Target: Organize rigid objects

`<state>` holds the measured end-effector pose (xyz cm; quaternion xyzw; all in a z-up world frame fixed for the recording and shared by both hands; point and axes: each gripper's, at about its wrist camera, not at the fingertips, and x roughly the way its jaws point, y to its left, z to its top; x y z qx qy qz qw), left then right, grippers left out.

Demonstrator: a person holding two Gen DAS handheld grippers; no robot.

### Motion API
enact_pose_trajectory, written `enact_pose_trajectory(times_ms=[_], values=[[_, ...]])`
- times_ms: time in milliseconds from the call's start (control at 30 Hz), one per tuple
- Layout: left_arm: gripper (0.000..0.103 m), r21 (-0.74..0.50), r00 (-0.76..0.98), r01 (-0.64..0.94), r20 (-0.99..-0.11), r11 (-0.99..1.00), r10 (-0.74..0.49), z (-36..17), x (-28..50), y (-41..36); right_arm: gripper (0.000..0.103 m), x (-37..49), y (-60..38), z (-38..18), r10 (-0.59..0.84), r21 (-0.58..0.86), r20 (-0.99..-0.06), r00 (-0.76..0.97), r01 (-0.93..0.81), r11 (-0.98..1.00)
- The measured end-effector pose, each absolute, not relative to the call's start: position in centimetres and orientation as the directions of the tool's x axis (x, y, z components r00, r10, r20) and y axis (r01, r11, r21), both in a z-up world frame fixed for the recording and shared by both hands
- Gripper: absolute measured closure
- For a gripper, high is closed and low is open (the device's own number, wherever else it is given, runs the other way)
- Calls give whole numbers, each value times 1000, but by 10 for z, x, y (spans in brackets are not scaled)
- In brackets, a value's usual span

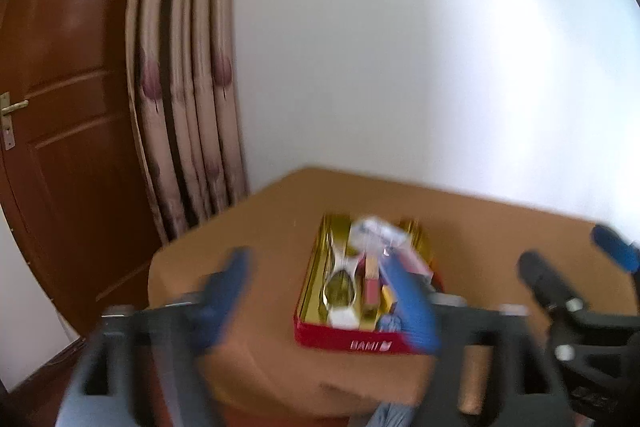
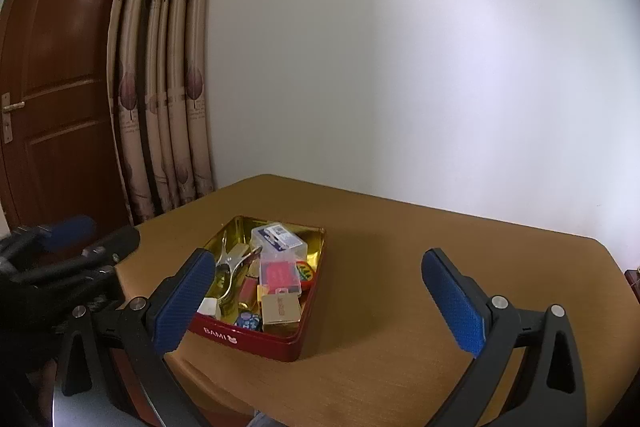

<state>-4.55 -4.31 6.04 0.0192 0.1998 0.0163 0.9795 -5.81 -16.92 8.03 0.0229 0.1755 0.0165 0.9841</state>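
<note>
Red tin marked BAMI, gold inside, sits on the brown worktop near its left edge, towards the front-left corner. Contents are piled loosely: a clear plastic case on top at the far side, a metal clip along the left wall, a gold box at the near side, other small items among them too jumbled to name. Left gripper — view blurred — has its jaws spread wide; the tin lies just ahead, between the lines of the two fingers but nearer the right one, whose blue pad overlaps the tin's near right corner in the picture. Nothing is between the pads. Right gripper also has jaws spread wide with nothing held; the tin lies ahead of its left finger, apart from it. To the right of the tin, bare worktop runs to the far and right edges — broad open room. White wall lies behind the far edge; curtain and a wooden door stand beyond the left edge.
</note>
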Motion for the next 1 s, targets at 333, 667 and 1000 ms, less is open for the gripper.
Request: enact_pose_trajectory(times_ms=[333, 667, 1000], values=[[15, 52, 894, 8, -447, 999, 16, 61, -35, -43, 0, -58, -167, 80, 43, 54, -356, 934, -26, 998], [15, 33, 851, -16, -524, 999, 31, 44, -18, -35, 0, -59, -162, 76, 50, 50, -375, 926, -34, 998], [15, 27, 851, -21, -525, 999, 32, 44, -18, -32, 0, -60, -164, 75, 55, 53, -373, 926, -38, 998]])
